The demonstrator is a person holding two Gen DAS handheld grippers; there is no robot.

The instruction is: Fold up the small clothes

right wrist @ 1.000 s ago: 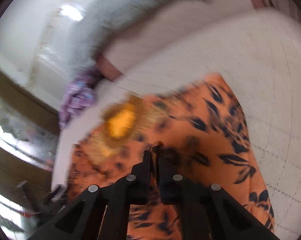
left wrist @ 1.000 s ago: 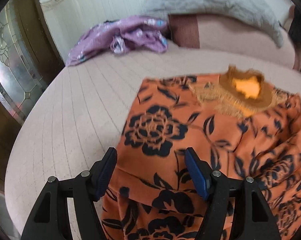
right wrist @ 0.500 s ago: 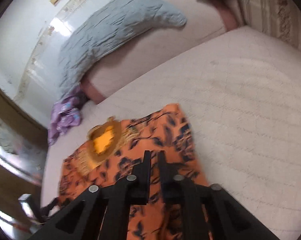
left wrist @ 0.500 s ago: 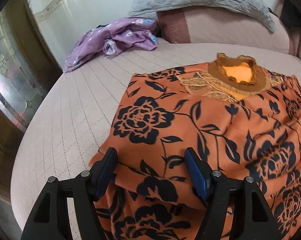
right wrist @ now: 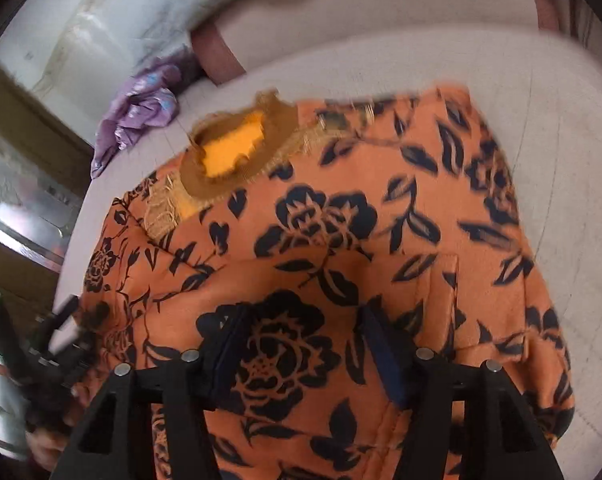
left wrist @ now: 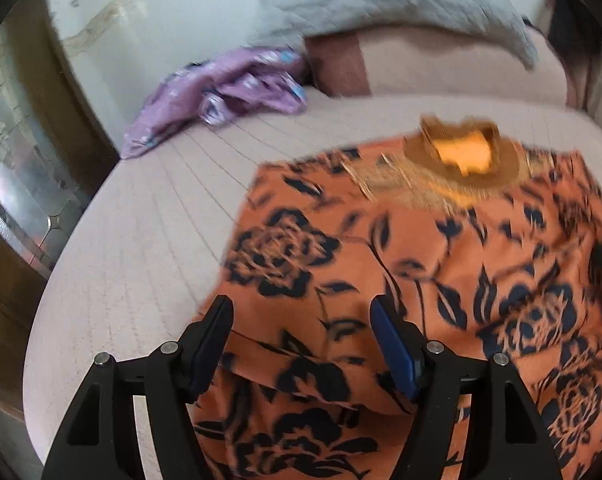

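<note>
1. Your right gripper, clenched a second ago, is now opening over a folded flap, cloth below but unpinched.
2. Your left gripper hangs released over the orange floral garment's left edge.
3. The garment lies mid-bed, collar toward the pillows, straight ahead of both grippers.
4. No containers visible.

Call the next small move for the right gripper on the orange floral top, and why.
Probably lift the right gripper clear and move it to the next edge to fold. Its jaws are opening with no cloth pinched between them, and the orange floral top lies on the bed with a layer already folded over. The left gripper hangs open above the hem.
</note>
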